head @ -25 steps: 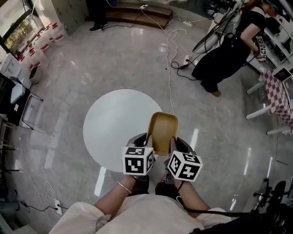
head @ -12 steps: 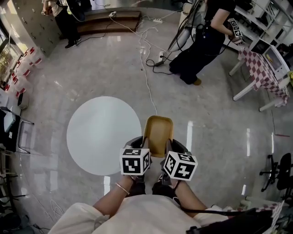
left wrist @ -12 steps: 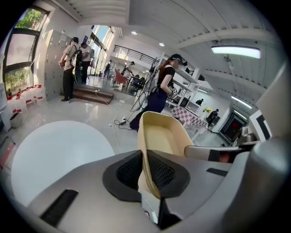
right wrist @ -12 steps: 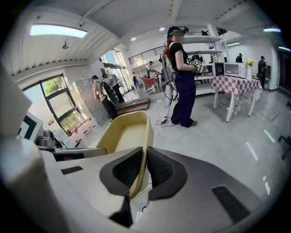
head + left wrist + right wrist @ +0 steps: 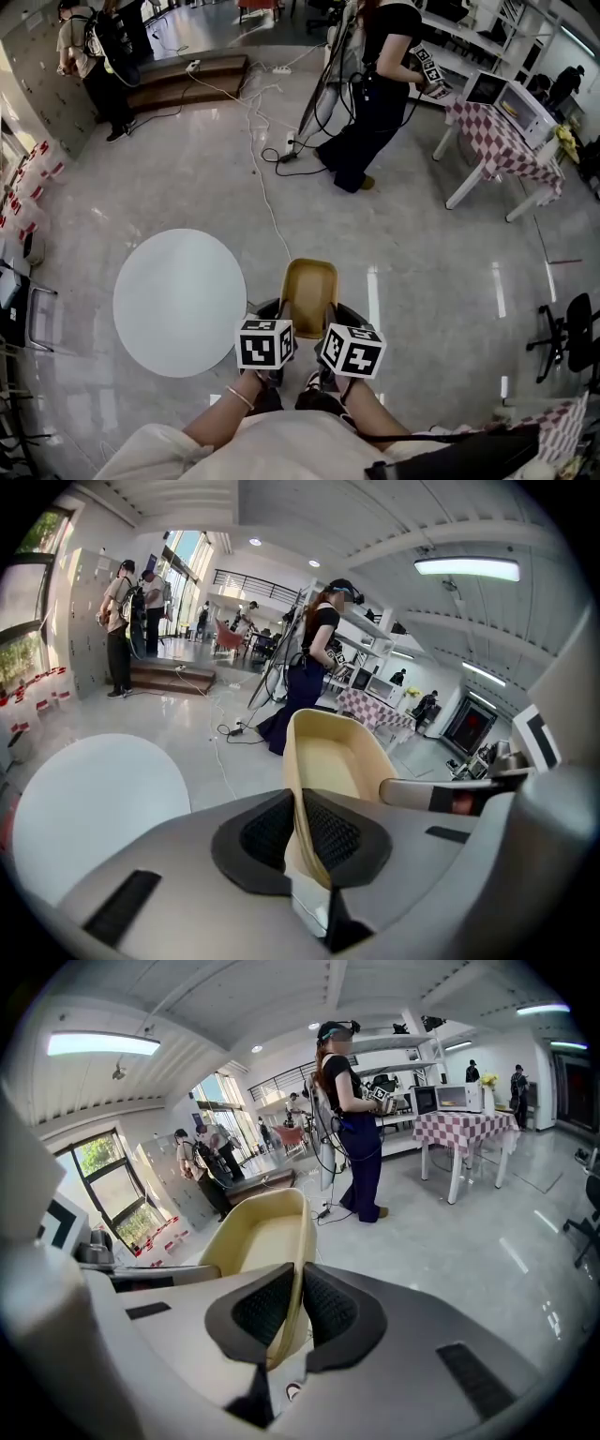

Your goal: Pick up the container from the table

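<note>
Container (image 5: 309, 283) clear of the worktop (image 5: 178, 302), held from both sides.
My left gripper (image 5: 300, 825) and right gripper (image 5: 298, 1303) jaws each clench one long wall; it hangs lower centre, right of the worktop, its long axis pointing up-frame.

Lighting was bright and even throughout. A ceiling strip light (image 5: 466, 568) was on, and daylight entered through a window (image 5: 112, 1171) at the side. The polished floor (image 5: 441, 244) carried long streaks of glare. Shadows were faint and soft-edged. All three views showed strong wide-angle bending, and both gripper views had dark, rounded corners. The container (image 5: 337, 757) was sharp, while the far background was slightly soft.
</note>
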Available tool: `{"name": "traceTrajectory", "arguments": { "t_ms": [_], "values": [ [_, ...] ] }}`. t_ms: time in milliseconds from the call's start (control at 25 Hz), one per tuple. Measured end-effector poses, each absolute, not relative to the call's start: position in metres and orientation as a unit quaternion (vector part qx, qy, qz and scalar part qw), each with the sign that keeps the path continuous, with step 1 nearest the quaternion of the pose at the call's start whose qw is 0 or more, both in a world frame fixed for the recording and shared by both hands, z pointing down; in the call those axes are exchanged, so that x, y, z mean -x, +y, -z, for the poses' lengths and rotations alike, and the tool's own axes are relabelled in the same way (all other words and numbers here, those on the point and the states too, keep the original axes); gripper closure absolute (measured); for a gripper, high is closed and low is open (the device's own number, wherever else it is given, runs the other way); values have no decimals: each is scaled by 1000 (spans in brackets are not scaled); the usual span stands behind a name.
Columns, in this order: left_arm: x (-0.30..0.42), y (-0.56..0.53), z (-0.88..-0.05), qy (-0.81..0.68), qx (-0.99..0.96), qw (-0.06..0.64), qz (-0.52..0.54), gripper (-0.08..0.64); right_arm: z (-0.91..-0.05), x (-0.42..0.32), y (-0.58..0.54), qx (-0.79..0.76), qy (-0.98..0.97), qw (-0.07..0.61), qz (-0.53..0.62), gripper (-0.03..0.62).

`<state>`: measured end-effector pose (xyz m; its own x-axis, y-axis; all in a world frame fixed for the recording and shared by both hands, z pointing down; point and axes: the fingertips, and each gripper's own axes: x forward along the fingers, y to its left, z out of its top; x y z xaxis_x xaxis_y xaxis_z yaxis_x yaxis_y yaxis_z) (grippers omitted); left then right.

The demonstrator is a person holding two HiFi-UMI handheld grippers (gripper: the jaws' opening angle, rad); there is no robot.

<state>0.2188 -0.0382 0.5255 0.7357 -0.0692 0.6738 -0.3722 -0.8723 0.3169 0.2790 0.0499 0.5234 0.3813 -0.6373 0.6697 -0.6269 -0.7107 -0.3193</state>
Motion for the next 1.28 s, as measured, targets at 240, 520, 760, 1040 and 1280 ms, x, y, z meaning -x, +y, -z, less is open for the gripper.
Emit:
{"name": "traceTrajectory", "arguments": {
  "t_ms": [240, 520, 760, 1040, 1280],
  "values": [
    [-230, -13, -522, -125, -906, 219, -340, 520, -519, -291, 74, 830, 386, 12, 401, 541],
    [-237, 7, -521, -131, -905, 225, -336, 520, -518, -300, 93, 826, 395, 9, 402, 541],
    [-233, 10, -522, -116, -906, 224, -339, 520, -518, -294, 97, 830, 382, 16, 405, 541],
    [-233, -5, -520, -84, -909, 215, -346, 520, -516, -287, 86, 840, 362, 34, 402, 540],
    [-236, -21, -511, -81, -913, 212, -339, 520, -508, -291, 70, 847, 357, 43, 392, 541]
  ]
}}
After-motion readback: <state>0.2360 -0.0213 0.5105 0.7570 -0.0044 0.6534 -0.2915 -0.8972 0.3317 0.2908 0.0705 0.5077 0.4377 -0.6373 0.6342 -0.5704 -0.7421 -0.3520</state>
